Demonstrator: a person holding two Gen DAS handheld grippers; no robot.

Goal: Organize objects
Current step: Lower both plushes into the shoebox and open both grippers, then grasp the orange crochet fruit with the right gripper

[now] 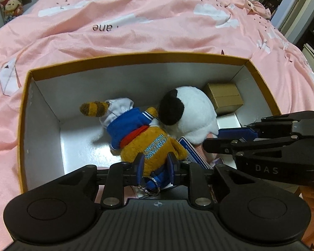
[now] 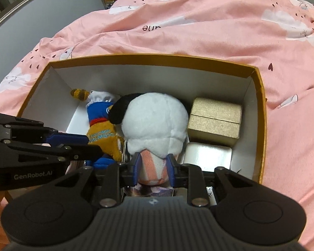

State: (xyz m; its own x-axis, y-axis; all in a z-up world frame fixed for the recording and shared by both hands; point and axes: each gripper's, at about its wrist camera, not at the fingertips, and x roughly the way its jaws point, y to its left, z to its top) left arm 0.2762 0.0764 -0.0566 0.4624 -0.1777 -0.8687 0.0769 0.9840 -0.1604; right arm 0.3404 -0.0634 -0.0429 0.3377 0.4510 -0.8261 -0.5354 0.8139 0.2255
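An orange box with a white inside lies on the pink bed; it also shows in the right wrist view. My left gripper is shut on an orange plush toy with a blue jacket and striped tail, held inside the box. My right gripper is shut on a white plush with a black ear, by its pink-striped lower part. The two toys touch side by side. Each gripper shows from the side in the other's view, the right one and the left one.
A gold cardboard box and a white box sit in the box's right end. The pink duvet surrounds the box. Stuffed toys stand at the far left wall. Cards or booklets lie under the plush toys.
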